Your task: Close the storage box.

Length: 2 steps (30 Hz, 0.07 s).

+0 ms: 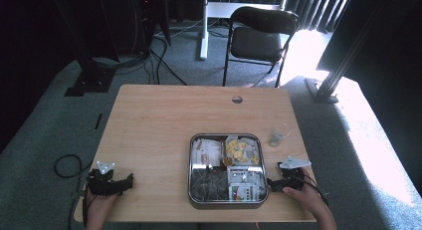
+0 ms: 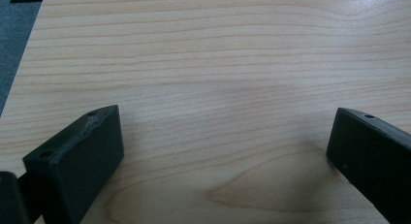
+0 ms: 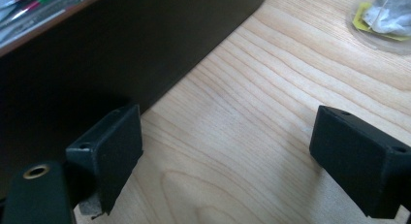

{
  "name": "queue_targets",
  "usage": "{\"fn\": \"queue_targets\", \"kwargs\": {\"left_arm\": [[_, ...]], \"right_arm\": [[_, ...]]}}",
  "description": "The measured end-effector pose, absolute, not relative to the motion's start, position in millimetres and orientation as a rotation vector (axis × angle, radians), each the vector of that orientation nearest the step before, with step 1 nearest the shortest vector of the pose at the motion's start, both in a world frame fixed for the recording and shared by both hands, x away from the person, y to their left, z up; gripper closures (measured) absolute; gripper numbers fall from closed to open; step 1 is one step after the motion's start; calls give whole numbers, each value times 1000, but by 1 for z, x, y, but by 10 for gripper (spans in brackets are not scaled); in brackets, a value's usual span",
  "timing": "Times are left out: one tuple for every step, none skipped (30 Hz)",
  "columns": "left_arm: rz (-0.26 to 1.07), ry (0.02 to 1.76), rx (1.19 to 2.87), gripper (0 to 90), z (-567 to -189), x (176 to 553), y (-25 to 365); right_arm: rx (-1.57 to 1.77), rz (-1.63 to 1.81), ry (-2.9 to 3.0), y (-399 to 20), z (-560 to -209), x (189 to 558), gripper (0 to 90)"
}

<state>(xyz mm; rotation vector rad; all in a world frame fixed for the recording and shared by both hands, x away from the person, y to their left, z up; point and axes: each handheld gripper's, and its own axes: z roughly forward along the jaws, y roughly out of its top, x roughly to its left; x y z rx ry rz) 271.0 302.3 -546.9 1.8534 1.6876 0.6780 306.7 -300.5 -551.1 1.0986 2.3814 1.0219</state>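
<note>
A square metal tray (image 1: 191, 165) sits on the wooden table near its front edge, holding several snack and tea packets. My right gripper (image 1: 271, 183) rests just right of the tray's front right corner, open with bare wood between its jaws (image 3: 228, 151); the tray's dark wall (image 3: 97, 54) is close on the left of the right gripper view. My left gripper (image 1: 130, 180) lies at the table's front left, well apart from the tray, open over bare wood (image 2: 225, 151). A clear wrapper with a small packet (image 1: 277, 137) lies right of the tray (image 3: 383, 15).
The table (image 1: 164, 120) has a round cable hole (image 1: 237, 99) near its far edge. A black folding chair (image 1: 259, 38) stands behind it, with dark stands and cables on the carpet at left. Bright sunlight falls on the floor at right.
</note>
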Motion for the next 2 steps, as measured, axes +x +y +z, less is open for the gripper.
{"fn": "queue_targets", "kwargs": {"left_arm": [[678,1688,1853,0,-547,271,302],[678,1688,1853,0,-547,271,302]], "right_arm": [[1098,1022,2381,-301,-551,307,112],[1099,1022,2382,-301,-551,307,112]]}}
